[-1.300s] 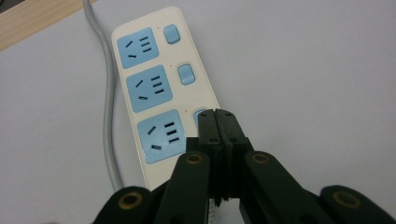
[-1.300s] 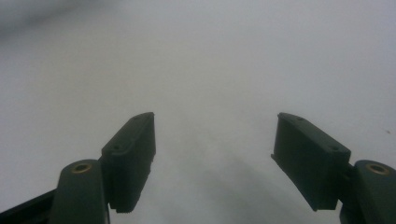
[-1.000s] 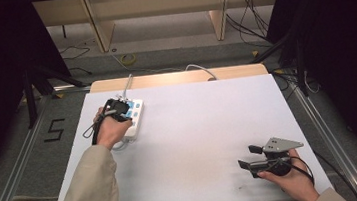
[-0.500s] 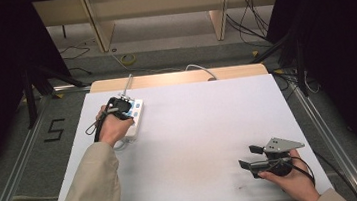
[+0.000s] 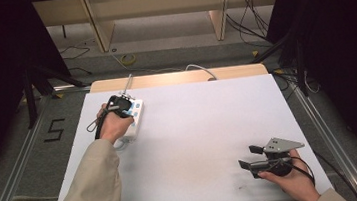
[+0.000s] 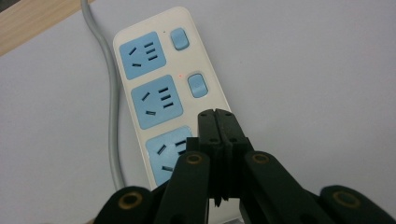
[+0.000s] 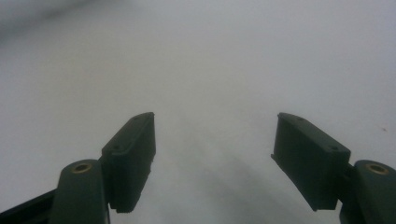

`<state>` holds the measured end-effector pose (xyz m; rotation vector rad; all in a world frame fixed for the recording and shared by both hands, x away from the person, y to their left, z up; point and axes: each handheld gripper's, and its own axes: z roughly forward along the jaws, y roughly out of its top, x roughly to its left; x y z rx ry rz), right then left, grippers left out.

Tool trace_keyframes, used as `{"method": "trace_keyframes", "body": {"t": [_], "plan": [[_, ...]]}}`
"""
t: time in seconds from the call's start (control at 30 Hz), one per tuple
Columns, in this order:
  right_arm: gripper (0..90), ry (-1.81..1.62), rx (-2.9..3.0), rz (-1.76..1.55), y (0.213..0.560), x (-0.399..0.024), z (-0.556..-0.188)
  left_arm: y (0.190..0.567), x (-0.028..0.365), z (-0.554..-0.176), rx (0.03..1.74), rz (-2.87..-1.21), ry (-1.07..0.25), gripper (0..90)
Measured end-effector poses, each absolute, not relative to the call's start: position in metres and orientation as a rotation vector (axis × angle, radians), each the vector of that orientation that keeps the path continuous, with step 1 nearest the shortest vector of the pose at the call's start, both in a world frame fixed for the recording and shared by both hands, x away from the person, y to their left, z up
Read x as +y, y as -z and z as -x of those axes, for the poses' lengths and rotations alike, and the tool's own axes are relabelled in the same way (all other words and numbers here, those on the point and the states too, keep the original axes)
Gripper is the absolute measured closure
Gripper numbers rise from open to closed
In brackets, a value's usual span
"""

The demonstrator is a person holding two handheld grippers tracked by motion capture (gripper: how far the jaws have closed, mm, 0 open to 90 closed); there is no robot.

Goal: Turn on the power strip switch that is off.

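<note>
From the high view, the left gripper is hovering over a white power strip lying near the table's far left corner, while the right gripper is resting near the front right edge.

In the left gripper view, the jaws are pressing together, empty, their tips just above the strip's nearest blue socket beside two smooth rounded switches. The step looks like pushing a switch; next calls for a short, steady downward press.

In the right gripper view, the jaws are standing wide apart, holding nothing, over matte white tabletop.
</note>
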<state>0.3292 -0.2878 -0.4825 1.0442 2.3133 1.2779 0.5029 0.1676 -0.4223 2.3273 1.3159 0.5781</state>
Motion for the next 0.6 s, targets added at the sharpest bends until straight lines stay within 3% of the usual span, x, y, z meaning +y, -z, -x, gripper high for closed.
{"method": "trace_keyframes", "body": {"t": [0.6], "plan": [[30.7,-1.283,2.310,-1.048,0.4826,-0.2884,-0.3292,0.4192,0.1653,-0.5138,1.327,-2.338,-0.583,89.8]]}}
